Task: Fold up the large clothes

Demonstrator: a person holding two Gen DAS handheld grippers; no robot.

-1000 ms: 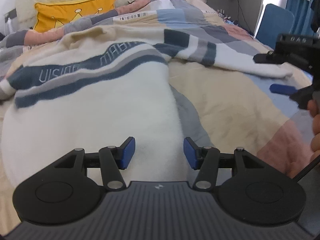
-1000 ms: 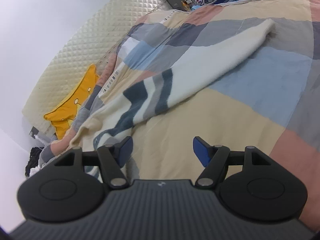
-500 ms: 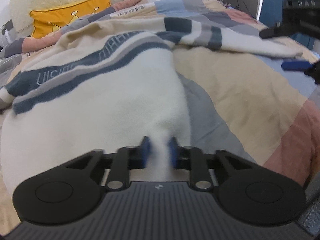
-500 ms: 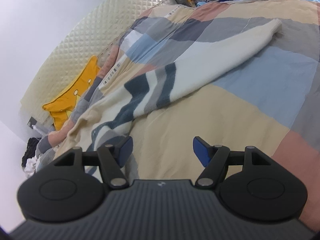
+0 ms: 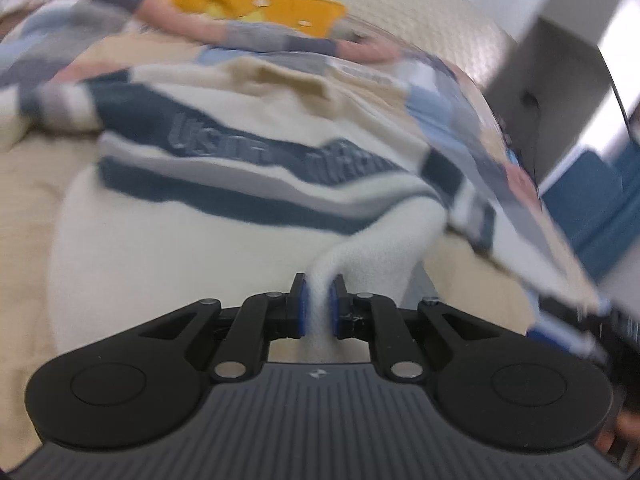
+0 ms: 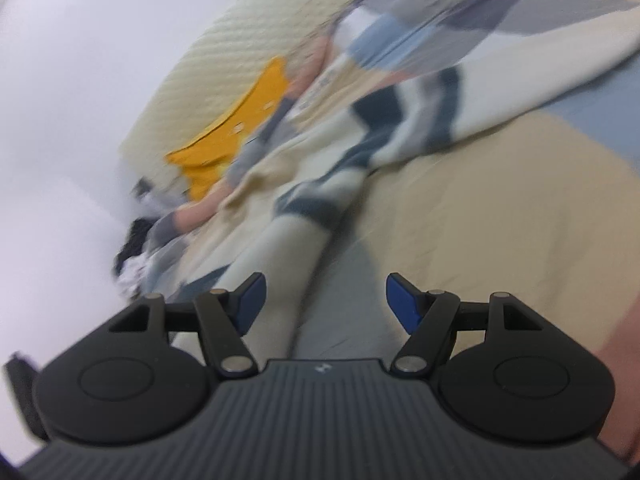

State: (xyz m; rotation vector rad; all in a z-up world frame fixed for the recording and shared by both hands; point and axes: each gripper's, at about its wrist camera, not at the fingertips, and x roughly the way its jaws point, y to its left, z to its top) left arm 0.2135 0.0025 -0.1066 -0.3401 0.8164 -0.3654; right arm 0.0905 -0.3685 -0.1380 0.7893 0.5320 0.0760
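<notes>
Sweater: a large, soft, fleecy garment in cream white, crossed by dark blue and grey bands; raised lettering is seen on the widest blue band, too blurred to be read. It is spread over the bed, with a rounded cream bulk in the foreground of the left wrist view.
Gripped fold: a narrow ridge of the cream fabric is drawn up from the sweater's near right edge and pulled taut into a wedge toward the left gripper.
Left gripper: its jaws are closing, and the fold is pinched between the blue pads; the black linkage arms are folded inward.
Right gripper: its jaws are spread wide and nothing is pressed by the flat blue pads. A long cream stretch of the sweater is seen just past the left pad.
Sleeve: a long cream tube with blue and grey bands, laid out flat across the bedding to the upper right.
Bedding: a smooth quilt cover in large flat patches of beige, pale blue, grey and salmon.
Pillow: mustard yellow with small pale marks, propped against the headboard.
Headboard: cream padding with a quilted diamond pattern.
Sharpness: both views are smeared by blur, so fine texture cannot be told.
</notes>
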